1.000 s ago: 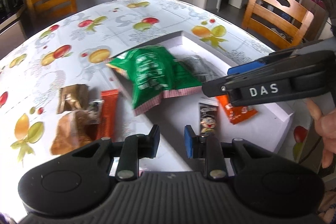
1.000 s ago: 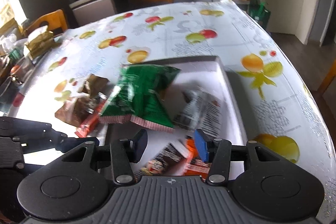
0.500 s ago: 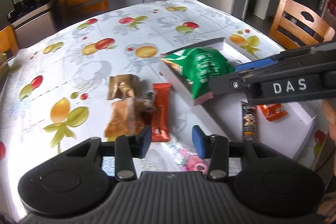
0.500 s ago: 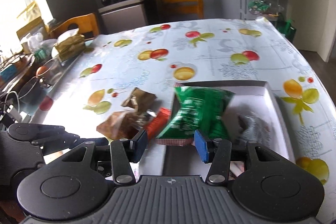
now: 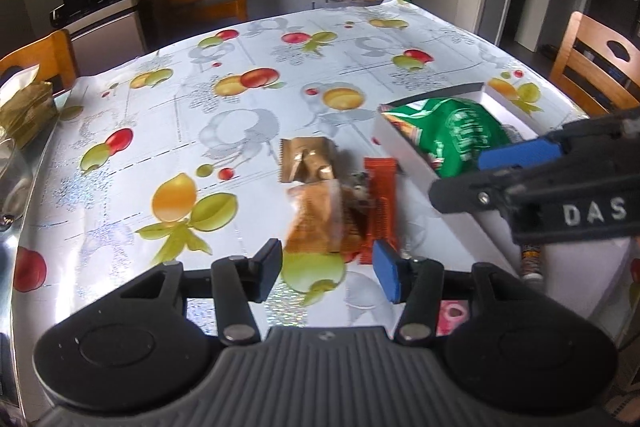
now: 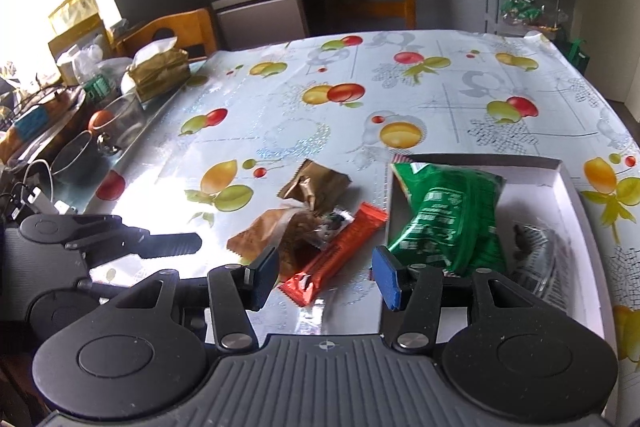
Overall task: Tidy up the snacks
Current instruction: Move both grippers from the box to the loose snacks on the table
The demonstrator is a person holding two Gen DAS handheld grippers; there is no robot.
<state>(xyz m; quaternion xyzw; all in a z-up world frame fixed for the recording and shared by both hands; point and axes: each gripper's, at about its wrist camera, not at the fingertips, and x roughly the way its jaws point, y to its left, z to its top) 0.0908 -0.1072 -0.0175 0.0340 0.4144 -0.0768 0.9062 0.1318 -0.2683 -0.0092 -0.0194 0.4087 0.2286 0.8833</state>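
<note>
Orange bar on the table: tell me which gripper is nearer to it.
Too close to call. The orange bar lies just ahead of the empty, opening left gripper; the open right gripper hovers over its near end, neither touching.

Left gripper (image 5: 326,269), lower part of its own wrist view: black body, ribbed grey grip plate at bottom centre with a small crosshair mark. Two round black housings, lower left and lower right, each with a raised disc. Two black finger arms, each with a silver rivet at the base. Left pad dark, right pad blue.

Right gripper (image 6: 324,273), own wrist view: same build. Ribbed grey plate, crosshair mark, two round housings, silver rivets, one dark pad, one blue pad.

Right edge of the left view: the right gripper from the side, black, blue pad, one screw, white letters "DAS".

Left edge of the right view: the left gripper, black, ridged finger.
</note>
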